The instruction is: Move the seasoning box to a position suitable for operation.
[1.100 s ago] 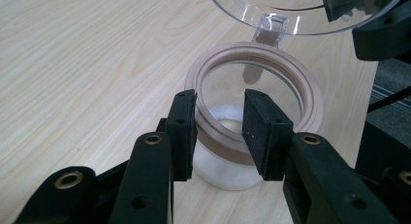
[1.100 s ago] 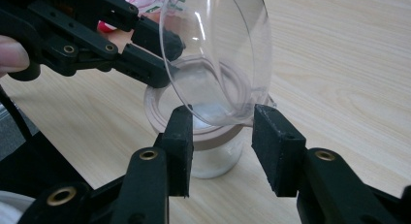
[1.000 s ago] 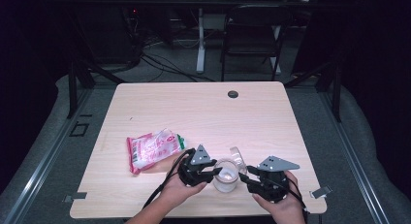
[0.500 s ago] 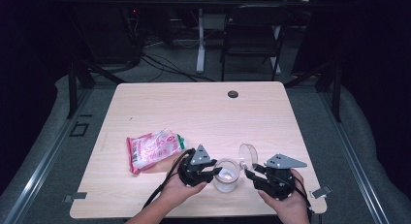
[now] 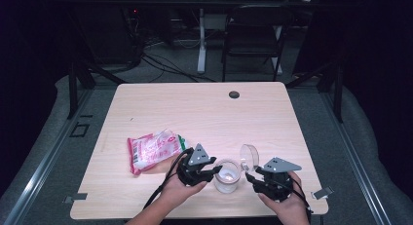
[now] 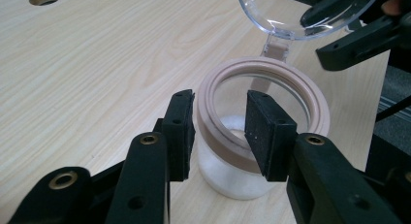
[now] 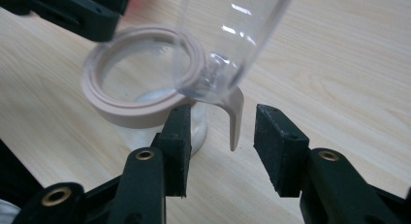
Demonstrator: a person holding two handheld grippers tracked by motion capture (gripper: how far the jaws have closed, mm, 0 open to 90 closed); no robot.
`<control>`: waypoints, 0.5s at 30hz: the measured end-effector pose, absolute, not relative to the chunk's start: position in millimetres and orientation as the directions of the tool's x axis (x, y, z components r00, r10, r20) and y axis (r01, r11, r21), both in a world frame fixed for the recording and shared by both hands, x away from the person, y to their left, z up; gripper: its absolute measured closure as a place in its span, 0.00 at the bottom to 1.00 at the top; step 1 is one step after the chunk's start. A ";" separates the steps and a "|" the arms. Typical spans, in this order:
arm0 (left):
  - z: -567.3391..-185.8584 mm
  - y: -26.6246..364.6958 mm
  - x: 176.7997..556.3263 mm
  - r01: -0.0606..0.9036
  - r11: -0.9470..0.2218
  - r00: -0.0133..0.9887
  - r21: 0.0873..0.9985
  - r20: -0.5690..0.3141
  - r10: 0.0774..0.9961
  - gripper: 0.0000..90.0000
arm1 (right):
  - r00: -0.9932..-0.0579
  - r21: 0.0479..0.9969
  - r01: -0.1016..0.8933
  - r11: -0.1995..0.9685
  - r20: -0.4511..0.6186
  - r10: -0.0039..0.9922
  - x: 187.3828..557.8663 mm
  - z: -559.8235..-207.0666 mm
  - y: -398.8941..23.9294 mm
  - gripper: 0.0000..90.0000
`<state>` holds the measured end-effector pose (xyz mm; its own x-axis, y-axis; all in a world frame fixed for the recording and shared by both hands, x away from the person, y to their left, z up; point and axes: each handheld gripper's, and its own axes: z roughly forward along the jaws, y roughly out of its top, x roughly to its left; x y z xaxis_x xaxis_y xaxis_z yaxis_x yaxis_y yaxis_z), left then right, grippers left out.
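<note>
High view: jar (image 5: 227, 176) stands near the table's (image 5: 204, 113) front edge, between your two grippers; pink packet (image 5: 155, 149) lies to its left, apart from it.

Left gripper (image 6: 218, 132) straddles the jar's rim (image 6: 310, 107), one pad outside the wall, the other inside the mouth. Its jaws have just been opening a little; whether the pads press on the rim you cannot tell from here, so treat the hold as loose.

Right gripper (image 7: 220, 141) is apart, jaws just widened, with the lid's (image 7: 228, 35) tab (image 7: 235, 117) hanging between the pads and touching neither. Lid stands swung up on its hinge, nearly upright.

Handling, as judgement:
- Jar is clear with a stiff plastic collar, a little white stuff at the bottom. Likely light, so it will slide or tip under a sideways push.
- Clear wall looks smooth and slippery; the collar is the better place to pinch.
- Tab is thin and bends; take it low, near its tip, and pull gently.
- Steady the jar before you move the lid.
</note>
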<state>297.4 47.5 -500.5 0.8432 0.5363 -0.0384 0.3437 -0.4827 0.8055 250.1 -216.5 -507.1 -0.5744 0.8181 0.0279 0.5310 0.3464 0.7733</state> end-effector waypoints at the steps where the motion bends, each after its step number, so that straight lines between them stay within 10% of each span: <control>1: -500.3 48.2 298.0 0.344 -0.485 0.844 0.804 -0.038 0.535 0.71 | -0.573 0.772 0.537 0.339 0.038 0.819 251.9 -511.0 -217.4 0.65; 15: -497.0 61.1 299.3 0.362 -0.466 0.821 0.808 -0.039 0.569 0.71 | -0.581 0.754 0.589 0.289 0.148 0.801 274.6 -545.6 -222.7 0.72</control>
